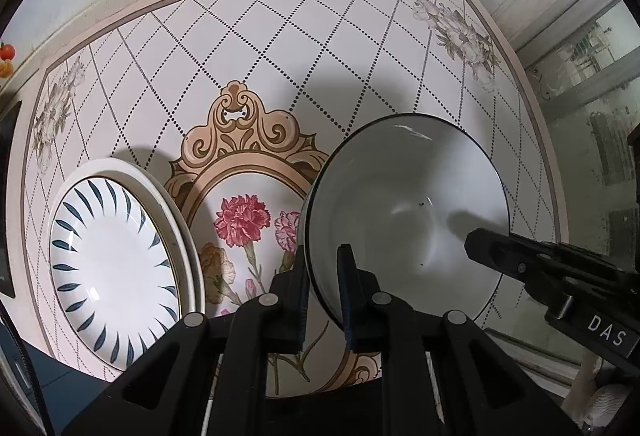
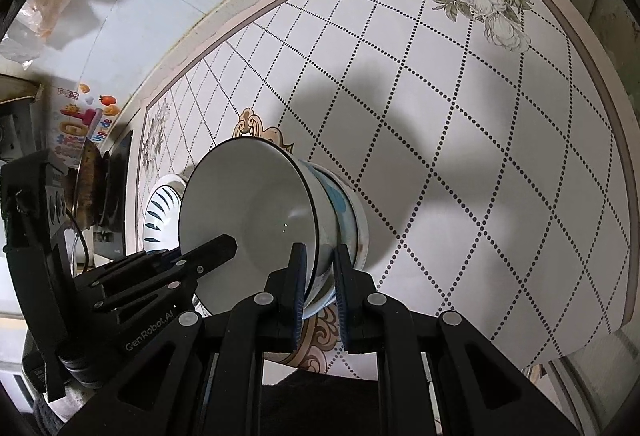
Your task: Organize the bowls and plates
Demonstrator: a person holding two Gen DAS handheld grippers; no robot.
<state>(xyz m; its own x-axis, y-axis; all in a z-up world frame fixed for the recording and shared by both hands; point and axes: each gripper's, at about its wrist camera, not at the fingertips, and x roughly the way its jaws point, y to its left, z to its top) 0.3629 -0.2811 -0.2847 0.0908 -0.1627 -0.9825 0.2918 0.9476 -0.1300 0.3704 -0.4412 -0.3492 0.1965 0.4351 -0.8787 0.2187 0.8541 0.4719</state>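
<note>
Two grippers' fingers clamped on bowl rim, patterned plate beside

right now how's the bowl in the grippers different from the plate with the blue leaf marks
The bowl is deep, plain white inside with a thin dark rim; the plate is shallow with blue leaf strokes ringing its inside. The bowl is gripped at opposite rims by the left gripper and right gripper and looks tilted; the plate lies on the patterned table, ungripped, on another white dish. Both are round, white and empty.

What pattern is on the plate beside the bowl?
Dark blue leaf-like strokes radiating around a white plate; clearest in the left wrist view.
</note>
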